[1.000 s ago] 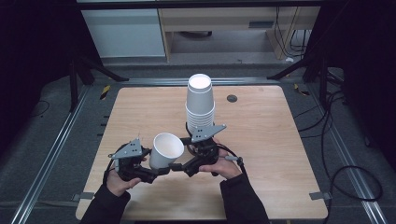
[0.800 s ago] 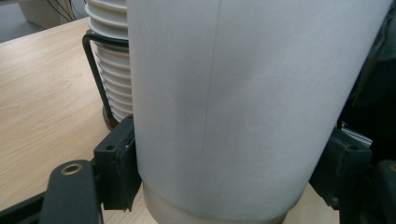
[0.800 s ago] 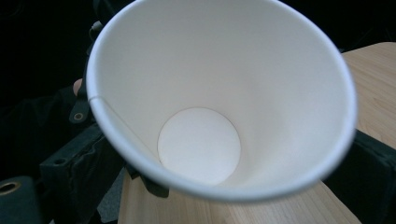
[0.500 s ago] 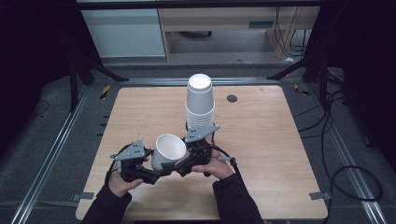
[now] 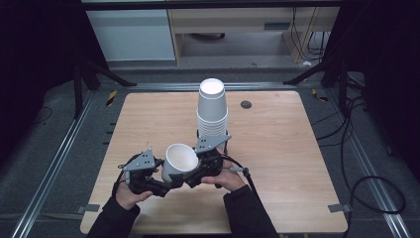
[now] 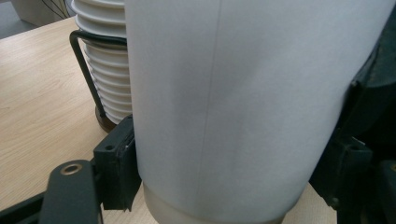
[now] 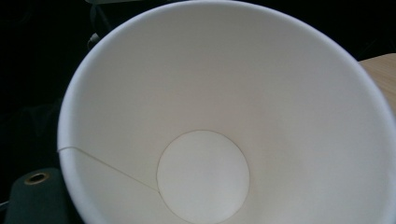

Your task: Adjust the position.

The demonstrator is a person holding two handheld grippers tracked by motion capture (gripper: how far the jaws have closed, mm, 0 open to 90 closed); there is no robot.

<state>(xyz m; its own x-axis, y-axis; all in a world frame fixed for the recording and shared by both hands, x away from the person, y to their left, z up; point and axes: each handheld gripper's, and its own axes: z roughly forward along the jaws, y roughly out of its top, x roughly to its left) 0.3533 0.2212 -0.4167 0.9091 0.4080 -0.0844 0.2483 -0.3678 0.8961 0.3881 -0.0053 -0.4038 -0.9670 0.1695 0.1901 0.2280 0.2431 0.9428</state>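
Note:
A single white paper cup (image 5: 181, 157) is near the table's front, tilted with its mouth facing up and right. My left gripper (image 5: 170, 184) is shut on it. In the left gripper view both black jaws press the cup's side wall (image 6: 233, 102). My right gripper (image 5: 192, 176) is close against the cup's right side. Its view looks straight into the cup's mouth (image 7: 210, 116), with one dark fingertip (image 7: 35, 186) outside the rim at the lower left and the other jaw hidden. A tall stack of upturned white cups (image 5: 212, 111) stands just behind.
The stack (image 6: 105, 60) sits in a black wire holder (image 6: 84, 65) at the middle of the wooden table (image 5: 297, 163). A dark round grommet (image 5: 246, 104) lies at the back right. Metal rails and cables run along the floor around the table.
My right gripper has slid left and closed in on the cup's mouth. The left gripper and the cup have barely moved.

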